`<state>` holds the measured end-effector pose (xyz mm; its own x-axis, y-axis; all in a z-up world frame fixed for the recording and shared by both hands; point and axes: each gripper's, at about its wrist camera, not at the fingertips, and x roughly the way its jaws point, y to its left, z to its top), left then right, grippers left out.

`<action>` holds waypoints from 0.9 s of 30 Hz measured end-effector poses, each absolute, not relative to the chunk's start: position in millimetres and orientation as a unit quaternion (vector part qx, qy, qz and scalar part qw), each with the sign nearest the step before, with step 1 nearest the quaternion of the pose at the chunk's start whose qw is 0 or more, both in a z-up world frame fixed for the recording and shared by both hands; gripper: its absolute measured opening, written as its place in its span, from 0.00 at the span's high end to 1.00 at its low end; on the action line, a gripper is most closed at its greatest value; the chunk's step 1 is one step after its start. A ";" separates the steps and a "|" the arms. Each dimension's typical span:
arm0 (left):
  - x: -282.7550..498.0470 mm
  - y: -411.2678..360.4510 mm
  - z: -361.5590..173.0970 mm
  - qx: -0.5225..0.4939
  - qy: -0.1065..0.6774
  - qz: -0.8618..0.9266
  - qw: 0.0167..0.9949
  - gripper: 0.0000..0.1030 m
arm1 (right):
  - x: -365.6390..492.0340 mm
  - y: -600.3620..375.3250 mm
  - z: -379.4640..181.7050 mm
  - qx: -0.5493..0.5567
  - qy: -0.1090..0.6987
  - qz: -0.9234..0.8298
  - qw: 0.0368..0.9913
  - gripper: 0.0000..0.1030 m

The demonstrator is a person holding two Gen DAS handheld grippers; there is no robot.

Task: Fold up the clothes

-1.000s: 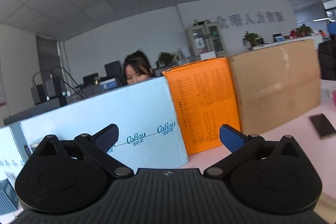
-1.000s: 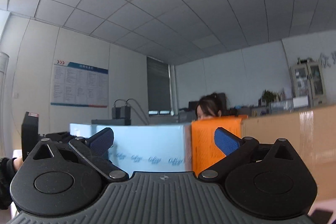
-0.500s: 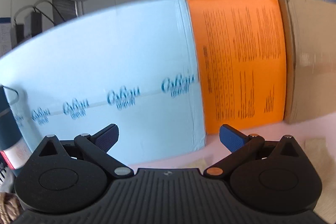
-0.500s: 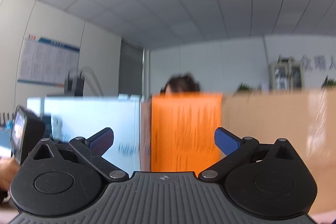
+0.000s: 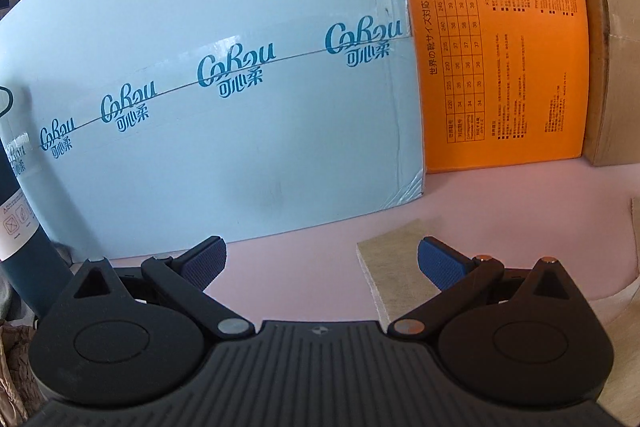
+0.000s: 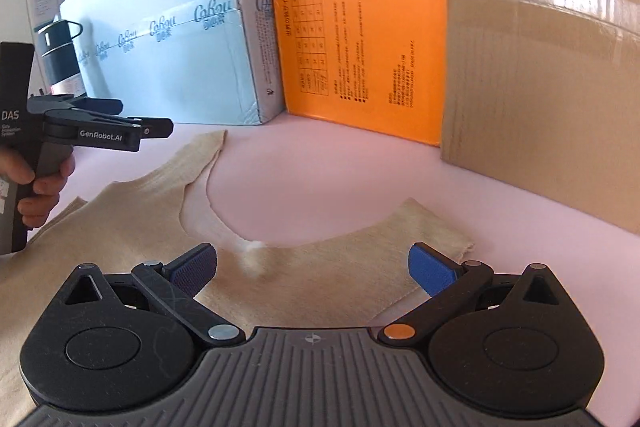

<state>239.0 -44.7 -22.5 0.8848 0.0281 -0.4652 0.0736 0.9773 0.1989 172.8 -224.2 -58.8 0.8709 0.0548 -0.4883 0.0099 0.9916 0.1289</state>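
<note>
A beige sleeveless top (image 6: 312, 287) lies flat on the pink table, its scooped neckline facing the boxes. My right gripper (image 6: 312, 269) is open and empty, low over the collar area between the two shoulder straps. My left gripper (image 5: 320, 263) is open and empty; one beige strap corner (image 5: 394, 259) lies just inside its right finger. In the right wrist view the left gripper (image 6: 160, 127) shows at the far left, held in a hand above the top's left strap (image 6: 200, 151).
A pale blue carton (image 5: 224, 87), an orange box (image 5: 504, 47) and a brown cardboard box (image 6: 540, 87) stand in a row along the far side of the pink table (image 6: 320, 179). A dark teal bottle (image 5: 20, 227) stands at the left beside the blue carton.
Both grippers have tipped down from pointing at the ceiling and office to the table. The boxes are now close and the beige top has come into view. Both stay open.
</note>
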 end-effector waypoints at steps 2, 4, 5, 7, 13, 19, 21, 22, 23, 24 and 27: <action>242.0 -44.4 -26.4 0.109 0.248 -0.010 0.963 0.00 | 172.1 -226.1 -60.4 0.070 0.260 0.012 0.963 0.00; 245.0 -43.7 -30.0 0.113 0.257 -0.008 0.960 0.00 | 168.0 -227.3 -59.1 0.073 0.259 0.011 0.963 0.00; 246.5 -43.3 -31.6 0.113 0.262 -0.007 0.958 0.00 | 167.6 -228.0 -58.7 0.074 0.260 0.007 0.963 0.00; 248.4 -39.8 -33.3 0.106 0.272 -0.007 0.956 0.00 | 168.2 -229.1 -57.9 0.066 0.262 -0.012 0.963 0.00; 259.7 -19.2 -38.2 0.048 0.315 -0.011 0.948 0.00 | 149.6 -243.2 -45.2 0.083 0.194 -0.080 0.974 0.00; 268.2 7.3 -40.0 -0.031 0.330 -0.044 0.942 0.00 | 141.3 -295.3 -55.2 0.234 0.177 -0.068 0.954 0.00; 268.4 9.4 -40.0 -0.037 0.325 -0.061 0.943 0.00 | 138.7 -312.2 -62.8 0.290 0.166 -0.048 0.941 0.00; 268.9 10.1 -39.7 -0.046 0.323 -0.076 0.942 0.00 | 136.9 -318.8 -65.5 0.311 0.156 -0.039 0.937 0.00; 269.4 10.8 -39.4 -0.055 0.321 -0.091 0.941 0.00 | 135.0 -324.7 -67.9 0.330 0.146 -0.030 0.932 0.00; 270.3 11.2 -39.1 -0.064 0.319 -0.106 0.940 0.00 | 134.4 -328.4 -69.3 0.342 0.138 -0.024 0.929 0.00; 278.7 7.6 -37.7 -0.082 0.321 -0.139 0.933 0.00 | 139.5 -327.7 -67.5 0.332 0.145 -0.018 0.932 0.00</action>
<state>278.7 7.6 -37.7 0.7549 -0.3128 -0.5764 0.2069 0.9476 -0.2434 139.5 -327.7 -67.5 0.9572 0.0623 -0.2828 0.1308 0.7782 0.6142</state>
